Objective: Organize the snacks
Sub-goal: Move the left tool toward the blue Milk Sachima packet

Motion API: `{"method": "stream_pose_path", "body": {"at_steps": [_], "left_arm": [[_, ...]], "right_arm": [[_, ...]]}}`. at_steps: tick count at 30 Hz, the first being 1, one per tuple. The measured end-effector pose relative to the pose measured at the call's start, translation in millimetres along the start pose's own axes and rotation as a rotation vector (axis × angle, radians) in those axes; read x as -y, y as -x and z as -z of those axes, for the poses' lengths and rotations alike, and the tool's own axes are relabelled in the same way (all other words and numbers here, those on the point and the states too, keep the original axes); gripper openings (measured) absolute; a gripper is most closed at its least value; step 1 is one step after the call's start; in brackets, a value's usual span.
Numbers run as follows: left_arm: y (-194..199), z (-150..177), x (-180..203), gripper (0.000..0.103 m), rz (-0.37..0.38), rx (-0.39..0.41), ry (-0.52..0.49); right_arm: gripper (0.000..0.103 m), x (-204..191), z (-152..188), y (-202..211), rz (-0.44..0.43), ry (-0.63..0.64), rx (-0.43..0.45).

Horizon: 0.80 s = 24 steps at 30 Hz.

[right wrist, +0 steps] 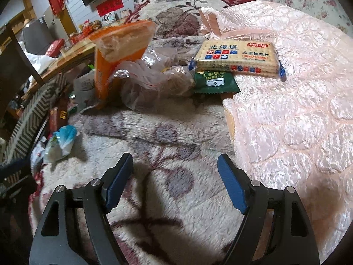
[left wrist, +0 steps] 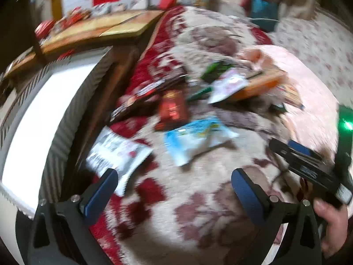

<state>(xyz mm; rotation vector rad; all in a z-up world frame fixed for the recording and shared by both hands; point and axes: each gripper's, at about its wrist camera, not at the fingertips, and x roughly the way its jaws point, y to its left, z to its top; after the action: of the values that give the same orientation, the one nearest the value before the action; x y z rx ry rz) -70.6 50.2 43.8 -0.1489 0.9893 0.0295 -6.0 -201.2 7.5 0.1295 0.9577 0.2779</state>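
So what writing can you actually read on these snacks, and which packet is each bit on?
"北海道": large characters on the cracker pack lying on the pink quilt.
Cracker pack's red logo and smaller lines: too small to read.
Green sachet: print upside down, too small.
Red wall sign: unreadable.
Left-wrist view packets, such as the blue one: blurred.

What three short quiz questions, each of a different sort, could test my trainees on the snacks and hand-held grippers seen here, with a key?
1. True or false: the right hand-held gripper is closed on a snack.
2. Which packet does the cracker pack partly cover? A) the green packet B) the orange packet C) the light blue packet
3. Fill in: the cracker pack's right part rests on the pink ____.

Key: 1 false, its jaws stand open and empty over the fleece blanket; 2 A; 3 quilt.
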Motion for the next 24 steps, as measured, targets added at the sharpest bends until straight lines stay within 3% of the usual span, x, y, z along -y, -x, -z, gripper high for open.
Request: {"method": "stream_pose_path", "body": {"at_steps": [13, 19, 24], "left_arm": [[-7, -5, -41, 0.103, -0.051, -0.006, 0.311], [-15, -2, -44, 0.103, -0.052, -0.041, 0.337], [-14, -8, -32, 0.103, -0.037, -0.027, 0.277]], "right_arm": [[0.080, -20, -5, 18, -0.071, 0.089, 0.030], [0.080, -43, -6, 19, -0.122, 0.194, 0.033], [0.080, -42, -4, 16, -0.123, 0.193, 0.013]]}}
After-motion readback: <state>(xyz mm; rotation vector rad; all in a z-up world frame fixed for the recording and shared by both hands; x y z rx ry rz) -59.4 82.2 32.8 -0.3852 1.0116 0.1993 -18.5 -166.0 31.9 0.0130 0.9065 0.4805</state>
